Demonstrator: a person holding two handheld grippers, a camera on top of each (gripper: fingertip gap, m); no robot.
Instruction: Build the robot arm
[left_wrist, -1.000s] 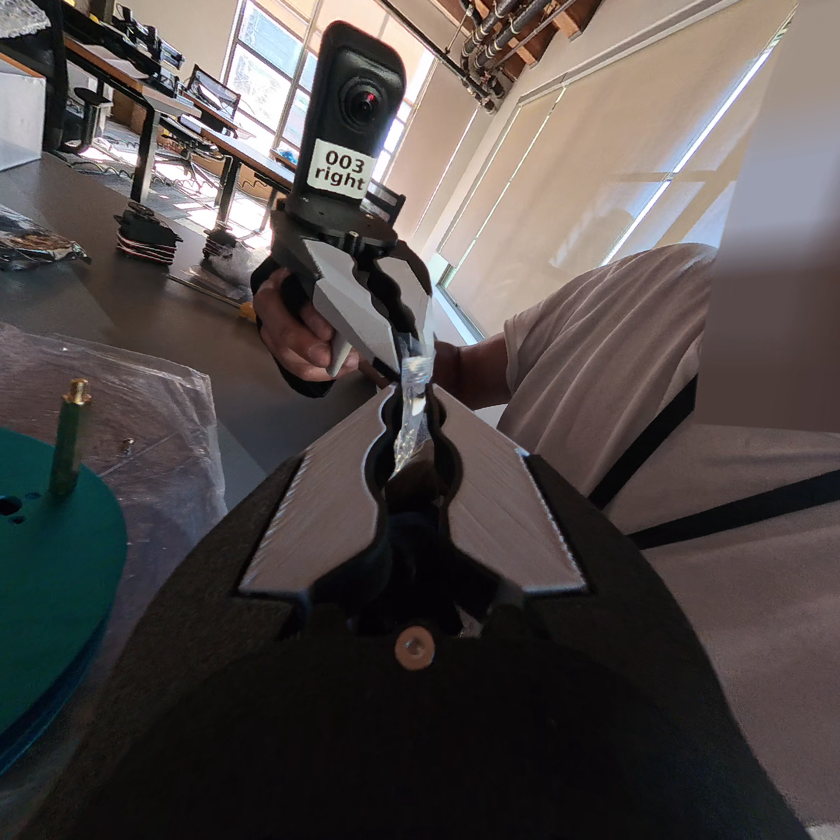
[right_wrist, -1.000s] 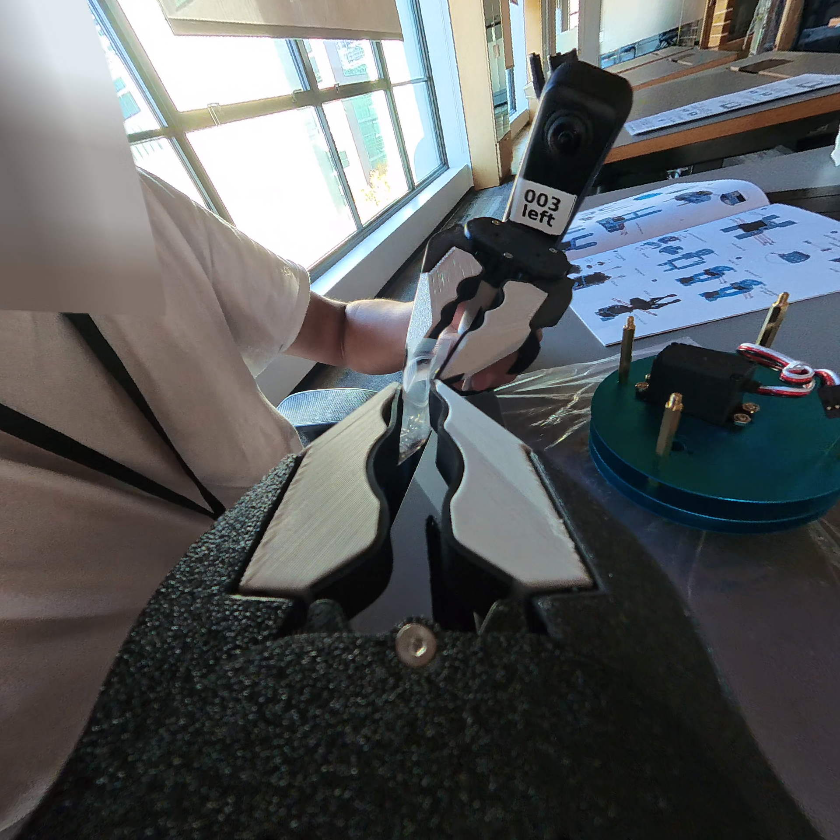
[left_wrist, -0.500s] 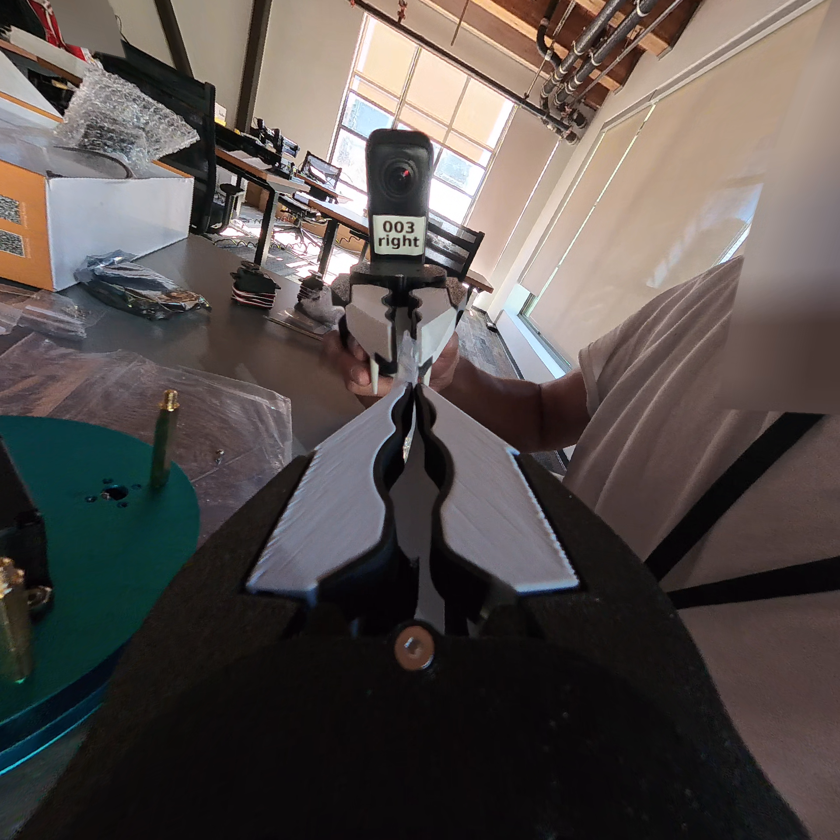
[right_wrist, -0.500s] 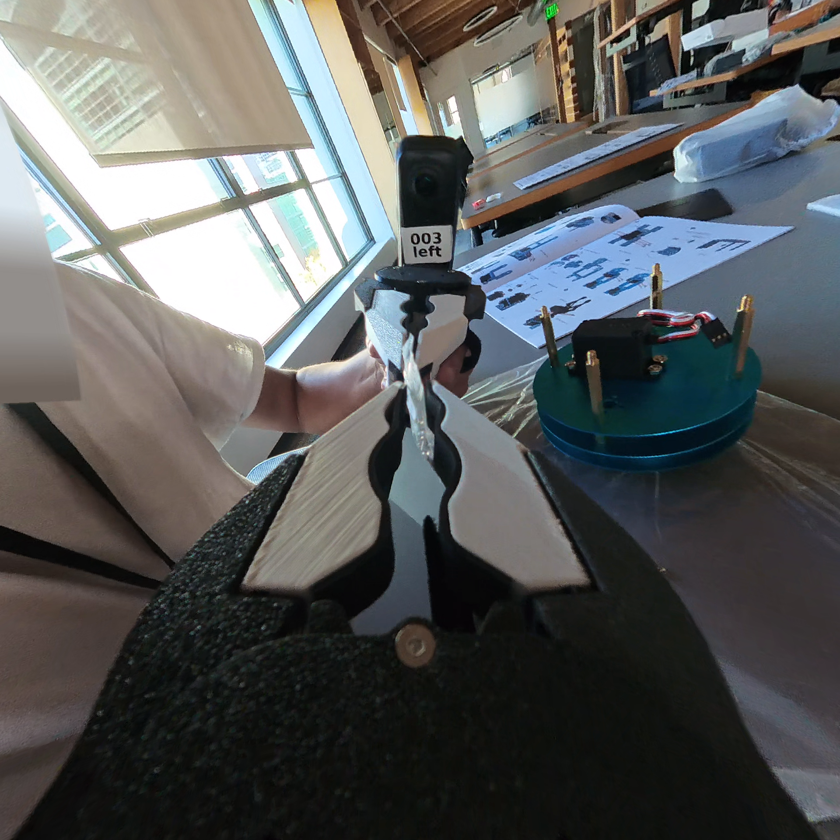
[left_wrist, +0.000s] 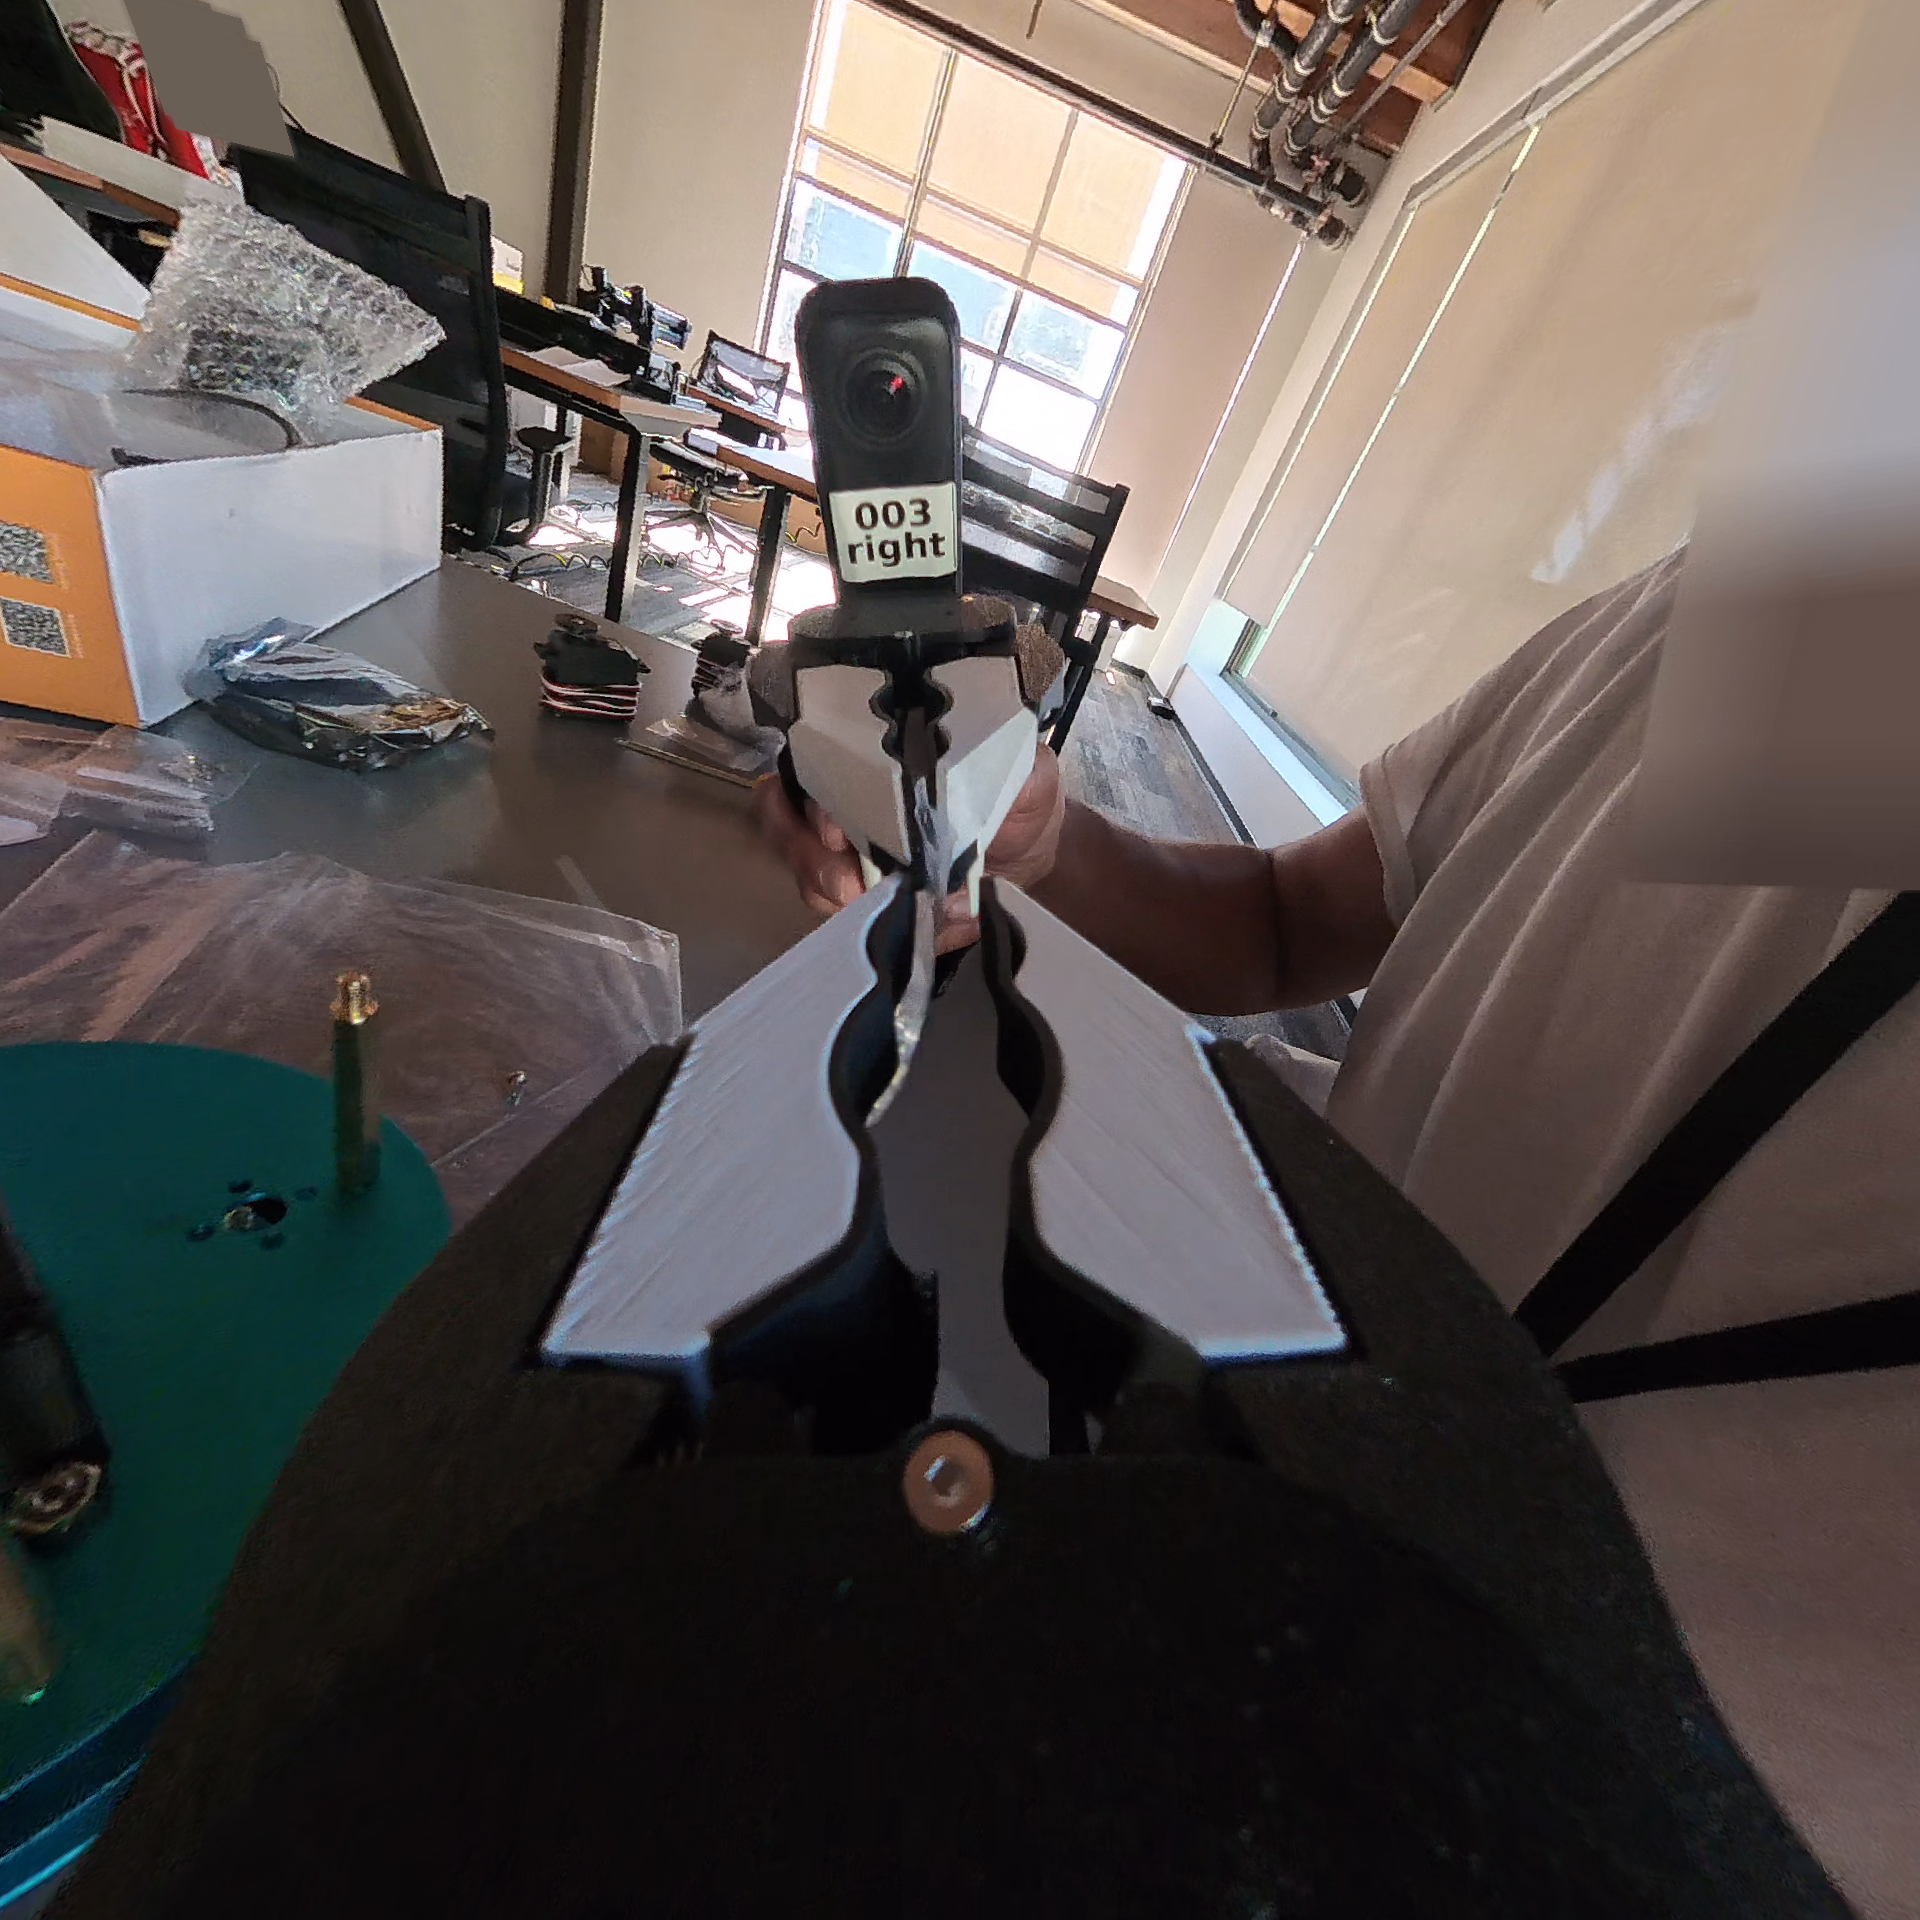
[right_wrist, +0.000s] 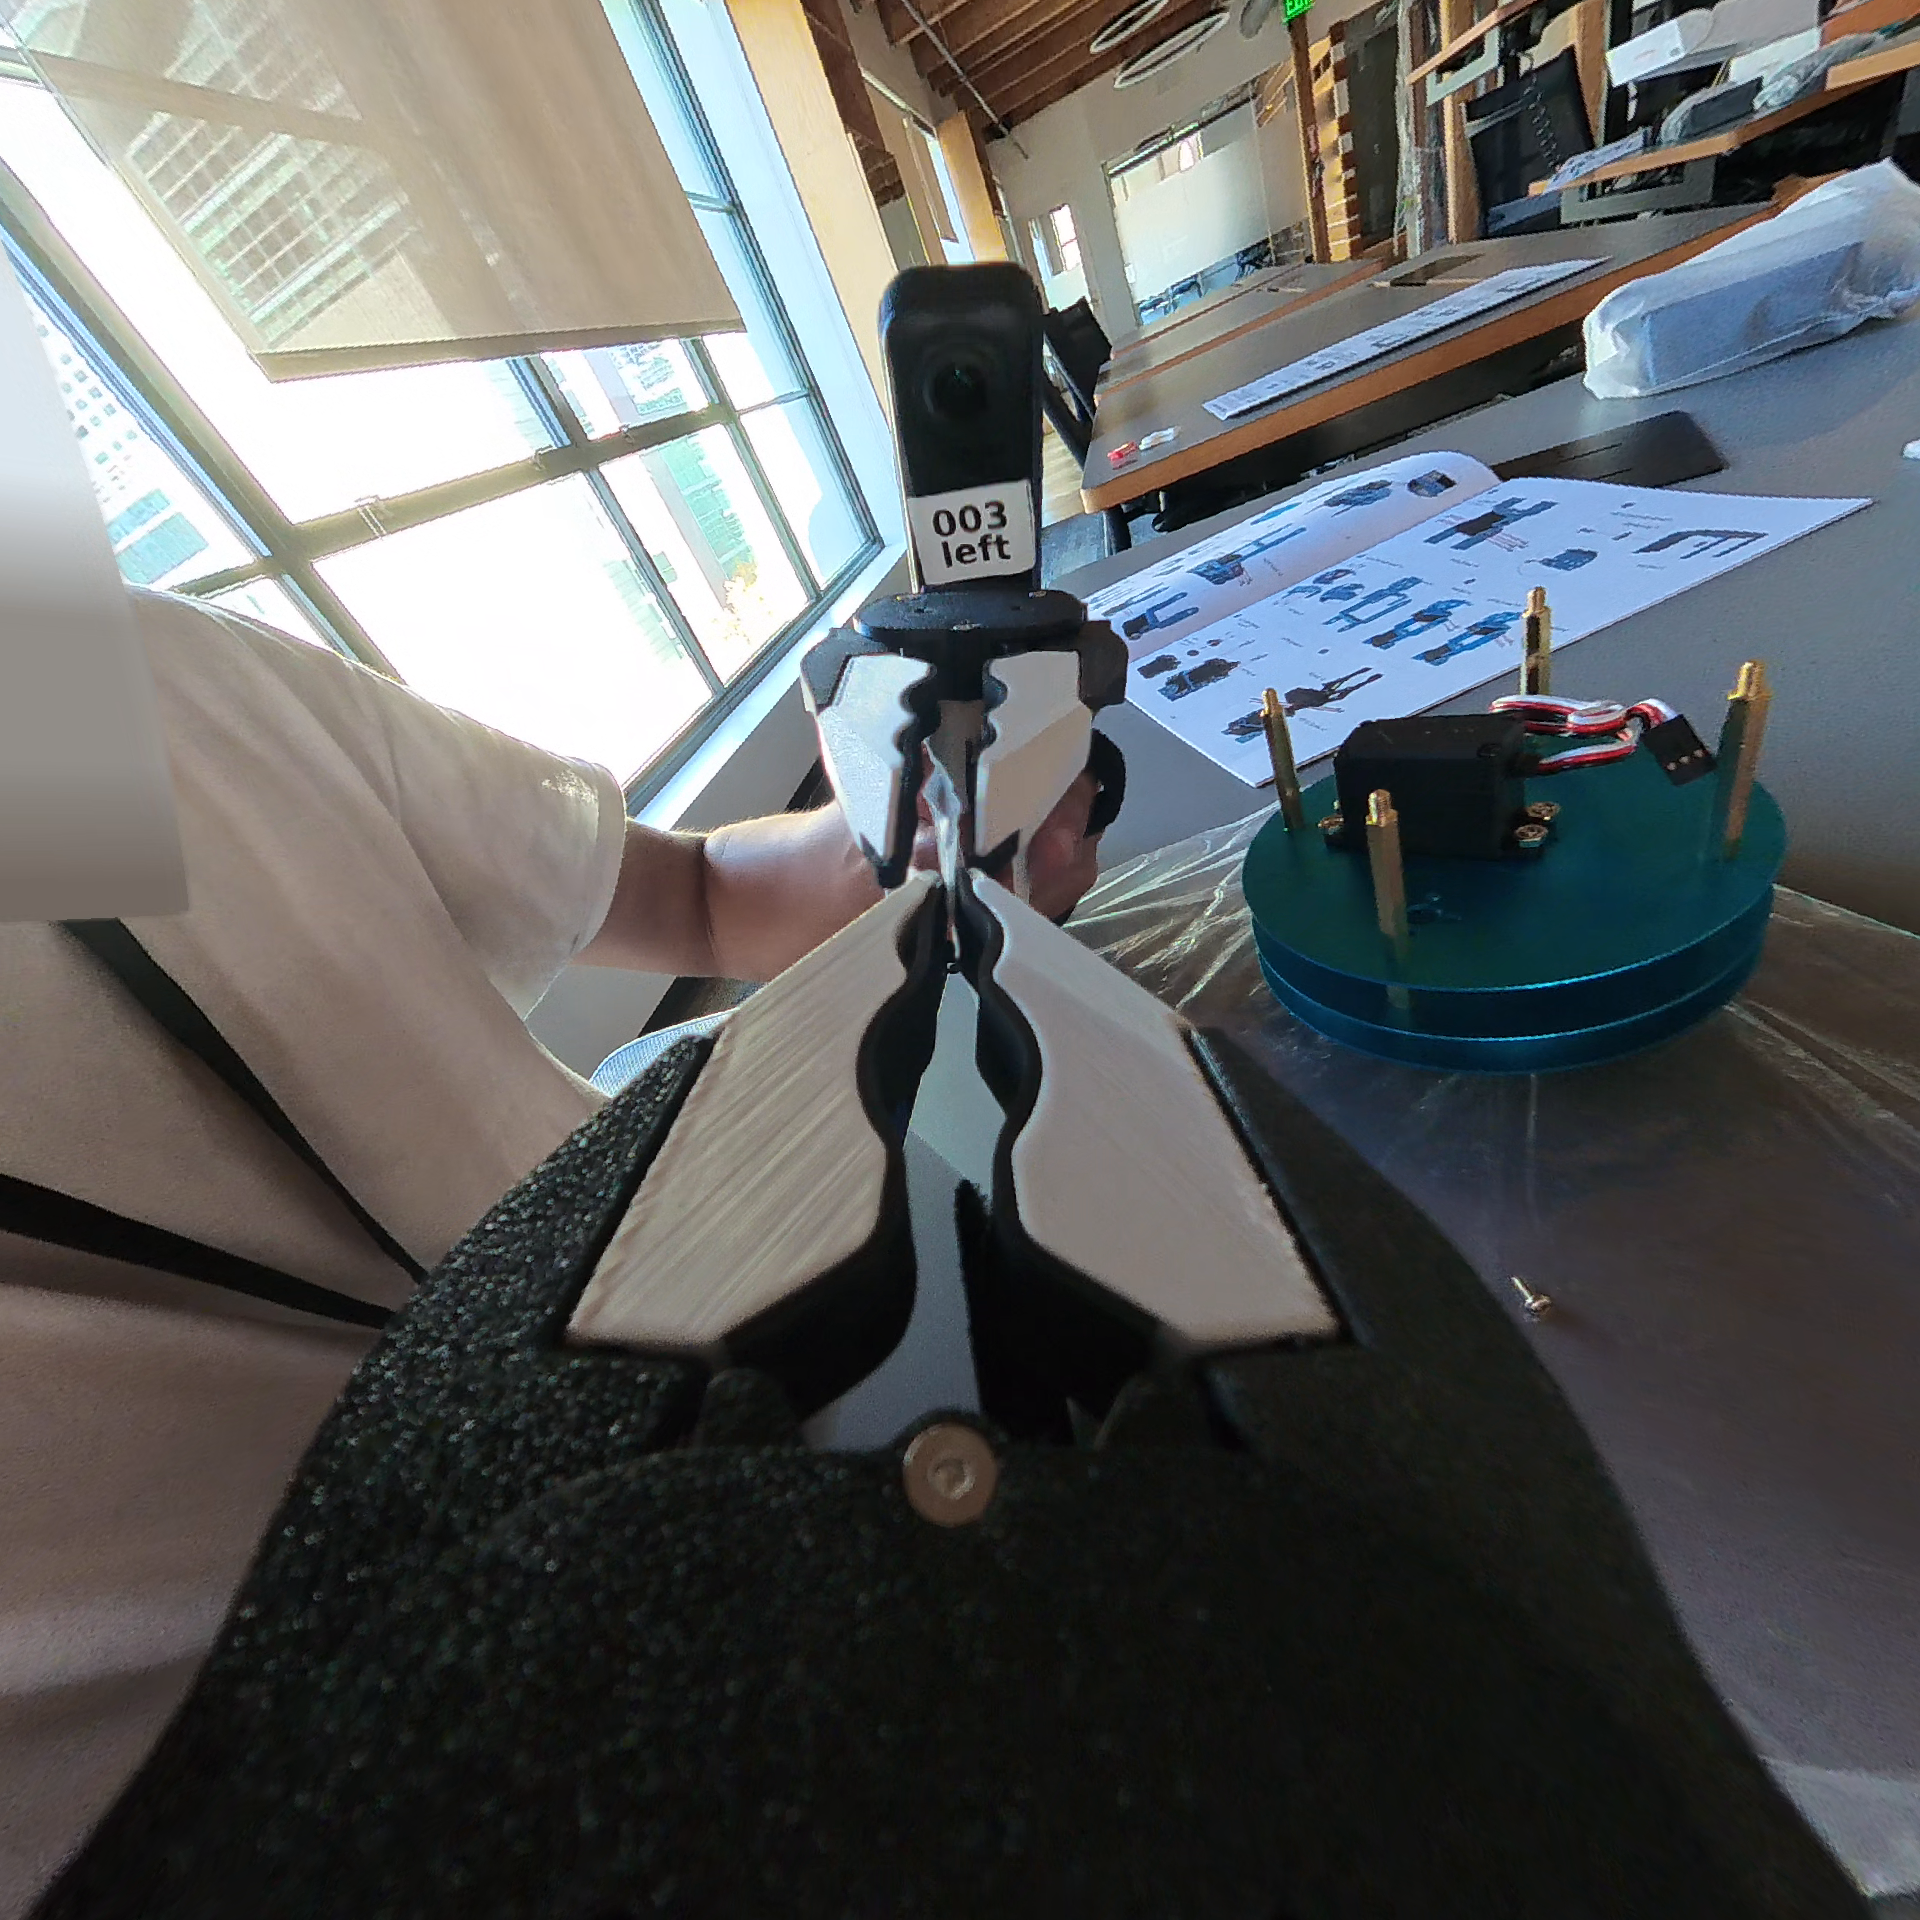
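Observation:
A small clear plastic bag (left_wrist: 909, 997) hangs between my two grippers, which face each other tip to tip above the table edge. My right gripper (right_wrist: 954, 894) is shut on one end of the bag (right_wrist: 945, 821). My left gripper (left_wrist: 945, 899) has its jaws a little apart, and the bag lies loose in the gap against the left finger. In the left wrist view, the right gripper (left_wrist: 925, 842) shows beyond, held by a hand. In the right wrist view, the left gripper (right_wrist: 940, 862) shows beyond.
A teal disc (right_wrist: 1507, 904) with brass standoffs and a black servo (right_wrist: 1434, 769) stands on clear plastic sheet (left_wrist: 312, 956). An open booklet (right_wrist: 1455, 561) lies behind it and a small screw (right_wrist: 1529, 1297) lies near. A white and orange box (left_wrist: 239, 540), a dark bag (left_wrist: 322, 707) and servos (left_wrist: 587, 675) lie farther off. Both grippers' tips are close together, under 4 cm apart.
Both grippers have levelled out and lined up facing each other. My left gripper's jaws have parted from the bag, while the right gripper stays shut on it.

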